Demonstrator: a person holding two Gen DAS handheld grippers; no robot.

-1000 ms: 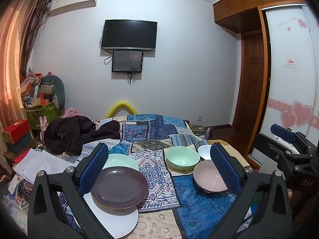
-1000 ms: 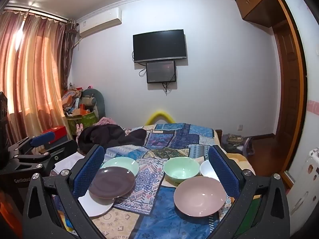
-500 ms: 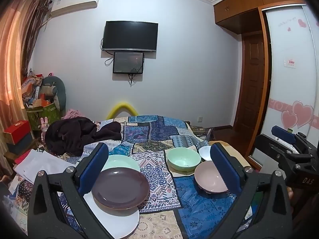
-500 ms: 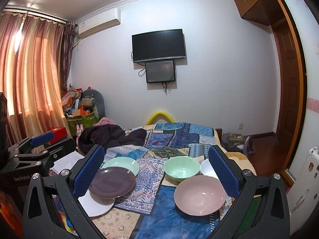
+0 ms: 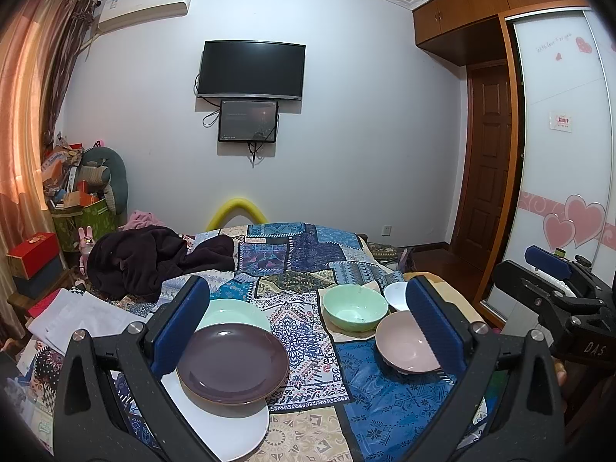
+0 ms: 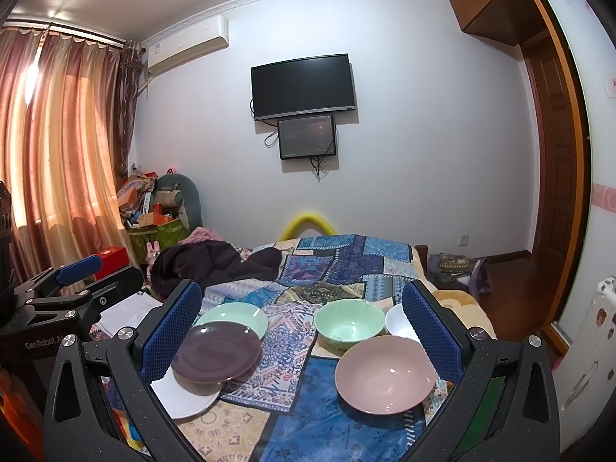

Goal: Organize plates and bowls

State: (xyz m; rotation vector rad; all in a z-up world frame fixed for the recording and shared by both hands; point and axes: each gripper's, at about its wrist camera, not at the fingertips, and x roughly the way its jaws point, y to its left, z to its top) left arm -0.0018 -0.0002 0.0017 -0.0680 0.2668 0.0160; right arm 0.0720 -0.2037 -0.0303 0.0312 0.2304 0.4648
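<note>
Patchwork bedding point(image 5: 308, 261) is carrying plates and bowls; the purple plate point(image 5: 233, 364) is hiding much of the white plate point(image 5: 227, 429). Left gripper point(image 5: 308, 321) and right gripper point(image 6: 302, 321) are hovering, jaws spread, empty.

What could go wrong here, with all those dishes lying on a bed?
The purple plate overlaps the white plate and the green plate, so lifting one may drag another. The pink bowl sits near the bed's right edge on soft quilt; a nudge might tip it off. Both grippers are open and empty.
</note>
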